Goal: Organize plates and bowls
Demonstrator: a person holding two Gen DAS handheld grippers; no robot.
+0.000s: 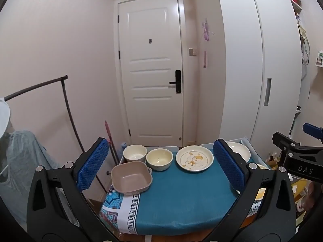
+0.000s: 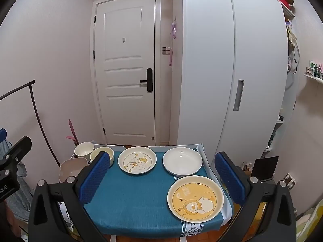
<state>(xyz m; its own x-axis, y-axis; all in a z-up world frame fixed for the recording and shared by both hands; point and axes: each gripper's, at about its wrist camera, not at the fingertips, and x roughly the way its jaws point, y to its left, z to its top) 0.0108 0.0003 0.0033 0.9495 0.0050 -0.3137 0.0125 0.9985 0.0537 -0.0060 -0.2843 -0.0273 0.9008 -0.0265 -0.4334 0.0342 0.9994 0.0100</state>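
Both grippers hang before the near edge of a small counter [image 2: 129,207] under a teal cloth; the left gripper [image 1: 161,165] has its jaws spread wide with nothing between them, and the right gripper [image 2: 161,178] likewise — wide and empty. At the counter's far left corner stands a white bowl [image 1: 134,152], a cream bowl [image 1: 159,159] just beside it; the pink square bowl [image 1: 131,177] sits at the left edge, nearer the camera. Along the far edge lie a duck-print plate [image 2: 137,162] and a plain white plate [image 2: 182,161], apart from each other; the yellow bear plate [image 2: 195,198] rests at the near right corner, just in front of the white one.
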